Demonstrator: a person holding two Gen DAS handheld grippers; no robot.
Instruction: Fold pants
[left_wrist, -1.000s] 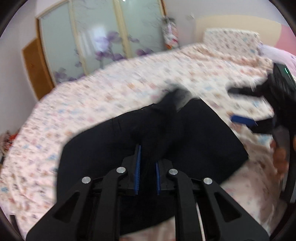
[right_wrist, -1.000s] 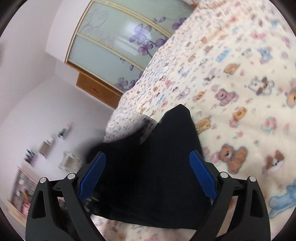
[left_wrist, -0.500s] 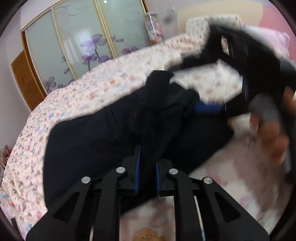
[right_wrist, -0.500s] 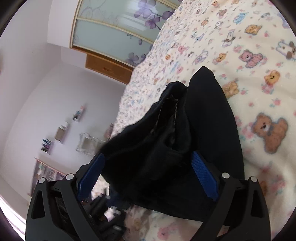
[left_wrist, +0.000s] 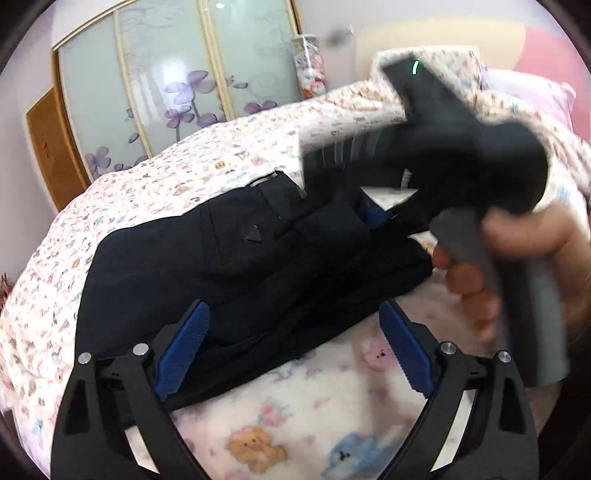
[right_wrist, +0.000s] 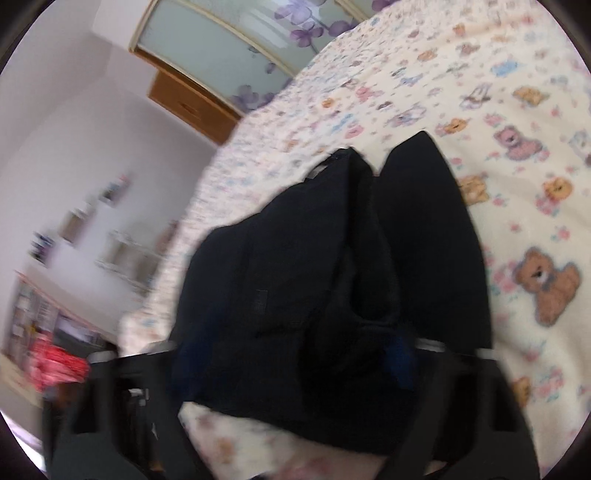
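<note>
The black pants (left_wrist: 229, 266) lie folded in a thick bundle on the bear-print bedspread (left_wrist: 314, 413). My left gripper (left_wrist: 295, 347) is open, its blue pads (left_wrist: 183, 343) on either side of the bundle's near edge, holding nothing. The right gripper (left_wrist: 373, 216), held by a hand (left_wrist: 517, 266), reaches onto the far right end of the pants. In the blurred right wrist view the pants (right_wrist: 332, 280) fill the space between the fingers and cover the pads, so its state is unclear.
The bed (right_wrist: 480, 92) stretches far behind the pants. A wardrobe with frosted floral sliding doors (left_wrist: 177, 88) stands beyond it. Pillows (left_wrist: 528, 92) lie at the head, far right. Shelves on a wall (right_wrist: 74, 229) show left of the bed.
My left gripper has opened and let go of the pants fold it was pinching. The right gripper has swung over and come down onto the bundle's far end.
</note>
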